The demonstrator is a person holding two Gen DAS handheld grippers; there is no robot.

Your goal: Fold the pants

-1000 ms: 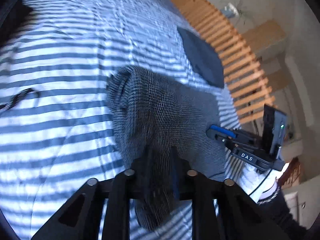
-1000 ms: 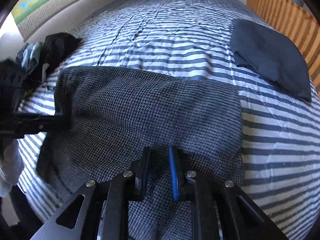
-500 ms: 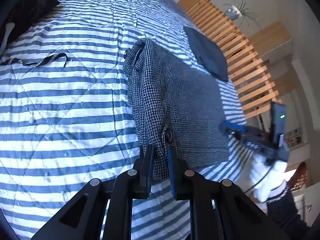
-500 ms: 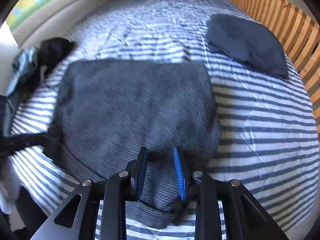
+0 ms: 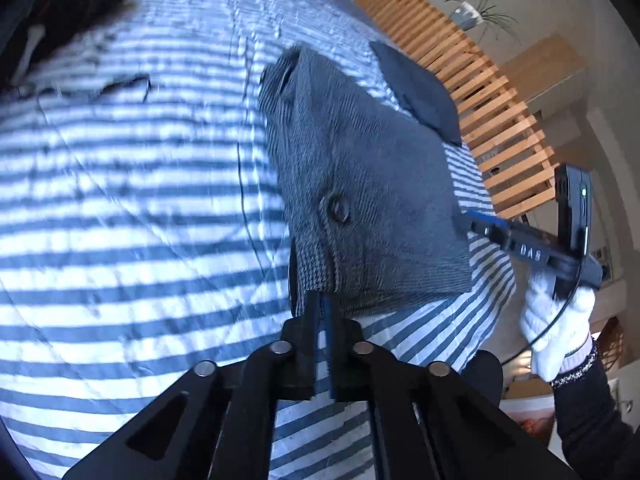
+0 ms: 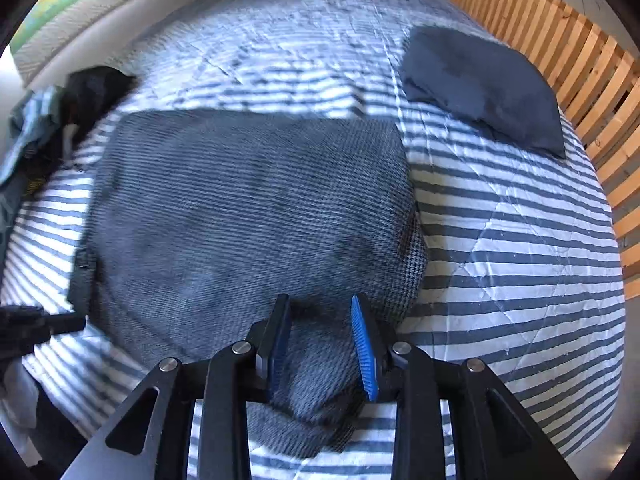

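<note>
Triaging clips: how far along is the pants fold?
Done: grey houndstooth pants lie folded into a flat rectangle on the striped quilt.
In hand: left hand-held gripper pinches the near edge; right hand-held gripper has just been opening, fabric between its jaws.
Left: release, perhaps another fold.

The left gripper (image 5: 320,300) points steeply down, its black fingers nearly together, pinching the near edge of the grey houndstooth pants (image 5: 360,184). The right gripper (image 6: 322,312) also tips steeply down; its jaws have just been opening, blue-padded fingers (image 6: 362,344) parted with a bunch of cloth between them. In the left wrist view, a white-gloved hand (image 5: 556,320) with a dark sleeve carries that right gripper.
</note>
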